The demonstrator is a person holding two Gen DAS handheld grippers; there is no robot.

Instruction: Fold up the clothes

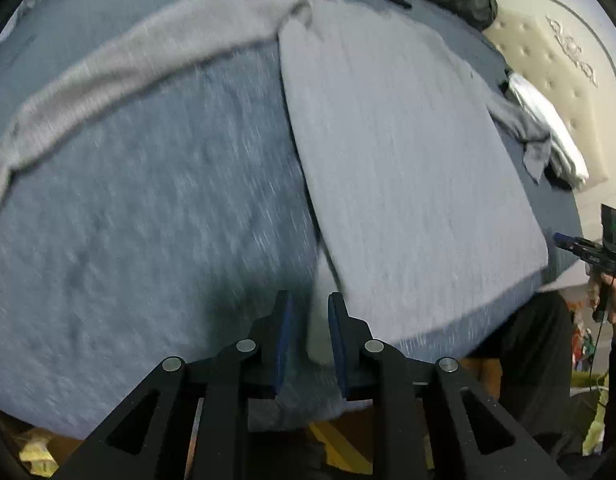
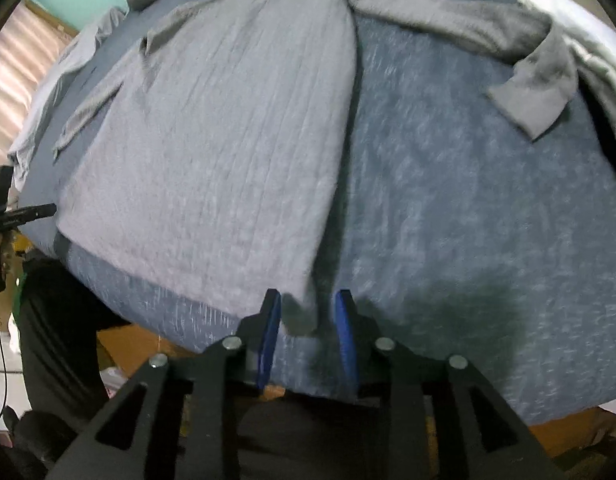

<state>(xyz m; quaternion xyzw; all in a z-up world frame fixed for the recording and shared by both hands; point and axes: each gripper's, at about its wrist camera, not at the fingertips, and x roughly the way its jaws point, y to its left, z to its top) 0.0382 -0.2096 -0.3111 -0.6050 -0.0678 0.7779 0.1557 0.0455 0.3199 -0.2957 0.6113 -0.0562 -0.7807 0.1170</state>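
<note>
Here the grey sweater (image 1: 408, 168) is spread flat on the bed (image 1: 147, 240); both hem corners lie between parted fingers (image 1: 283, 332), apparently unpressed. If lifted now, the corners could slip free.

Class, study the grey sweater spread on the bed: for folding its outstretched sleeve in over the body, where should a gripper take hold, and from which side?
Grip the sleeve near its cuff, coming down from above on the outer side. It lies flat and stretched away from the sweater body, so the loose free end lifts easily and can swing across.
</note>
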